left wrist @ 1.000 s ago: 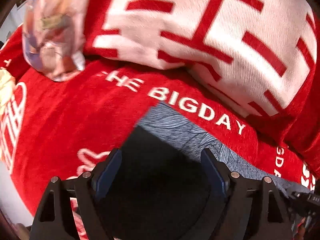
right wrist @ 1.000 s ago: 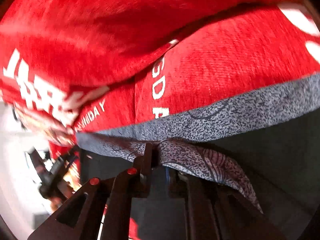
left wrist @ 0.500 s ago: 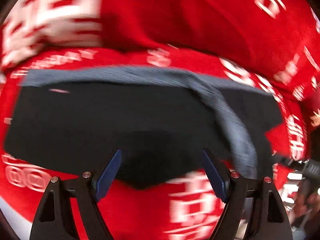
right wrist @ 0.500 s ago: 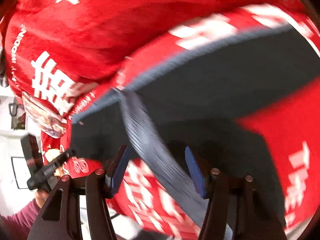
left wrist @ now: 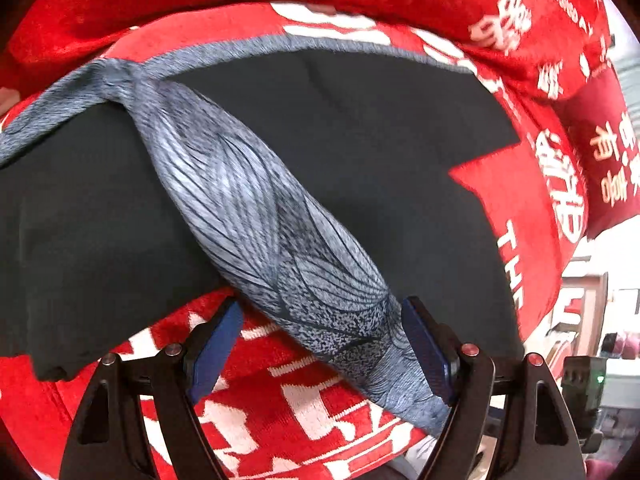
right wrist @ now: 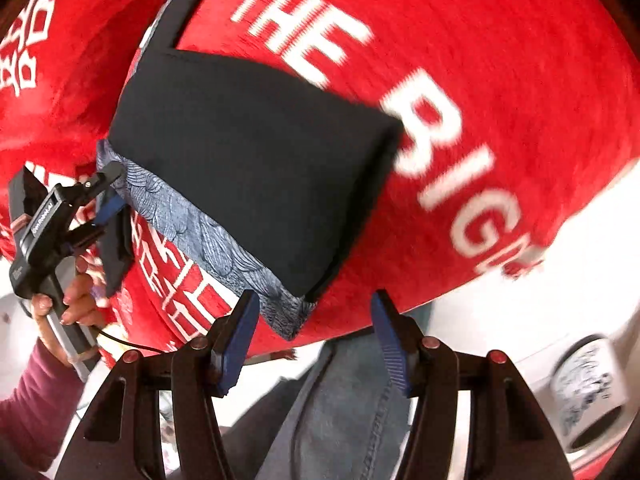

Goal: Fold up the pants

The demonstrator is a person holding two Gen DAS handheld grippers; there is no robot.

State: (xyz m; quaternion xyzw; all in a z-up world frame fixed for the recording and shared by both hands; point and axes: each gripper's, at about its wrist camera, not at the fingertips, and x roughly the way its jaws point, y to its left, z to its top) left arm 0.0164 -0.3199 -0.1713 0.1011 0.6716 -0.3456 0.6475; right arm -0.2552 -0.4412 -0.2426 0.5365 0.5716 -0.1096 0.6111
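The black pants (left wrist: pixel 360 140) lie folded on the red blanket, and their grey patterned band (left wrist: pixel 248 208) runs slantwise over them. My left gripper (left wrist: pixel 320 320) hangs open over the near end of that band. The band passes between its blue pads (left wrist: pixel 218 340) without being pinched. In the right wrist view the pants (right wrist: pixel 248 152) show as a black block with the grey band (right wrist: pixel 208 232) along the lower edge. My right gripper (right wrist: pixel 314 308) is open and empty, just off the band's corner. The left gripper (right wrist: pixel 114 208) shows at that view's left, beside the band.
The red blanket (right wrist: pixel 480 60) with white lettering covers the whole surface, and its edge drops off below my right gripper. Red cushions (left wrist: pixel 600 160) are at the far right. A person's jeans leg (right wrist: pixel 340 400), a hand (right wrist: pixel 72 300) and a white printed mug (right wrist: pixel 588 392) are close by.
My right gripper let go of the grey band, opened and drew back to the blanket's edge. My left gripper swung away from the cushions to the band's near end, still open.
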